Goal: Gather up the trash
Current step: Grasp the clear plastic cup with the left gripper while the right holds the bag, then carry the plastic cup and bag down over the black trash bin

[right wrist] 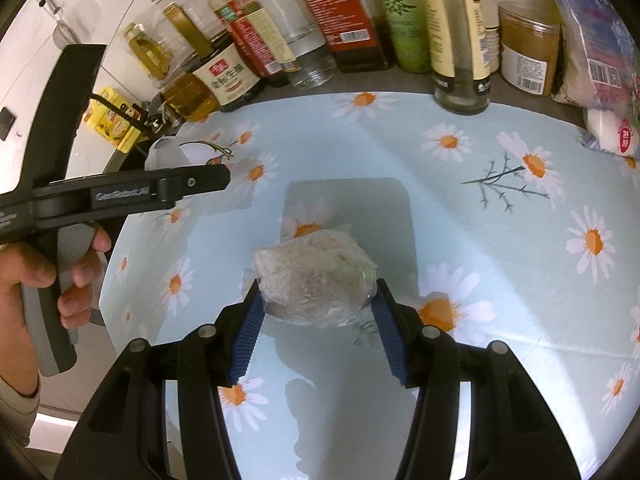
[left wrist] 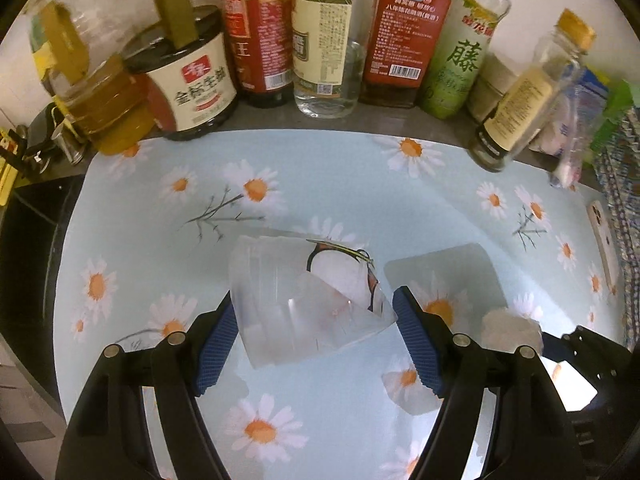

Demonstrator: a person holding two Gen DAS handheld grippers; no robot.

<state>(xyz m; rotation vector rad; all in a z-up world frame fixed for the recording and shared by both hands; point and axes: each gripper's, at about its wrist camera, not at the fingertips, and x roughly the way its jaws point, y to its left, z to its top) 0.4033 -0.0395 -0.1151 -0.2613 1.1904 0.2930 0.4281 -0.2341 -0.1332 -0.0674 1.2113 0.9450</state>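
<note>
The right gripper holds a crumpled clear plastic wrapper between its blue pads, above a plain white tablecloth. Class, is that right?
Not quite. The right gripper does hold the crumpled clear plastic wrapper between its blue pads, but the tablecloth is pale blue with daisies, as the right wrist view shows.

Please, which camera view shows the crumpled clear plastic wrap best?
The right wrist view shows it best: the crumpled plastic wrap sits large and central between the blue pads of the right gripper, which appears shut on it. The left wrist view shows only a pale, blurred lump of it near the lower right edge, without detail.
</note>
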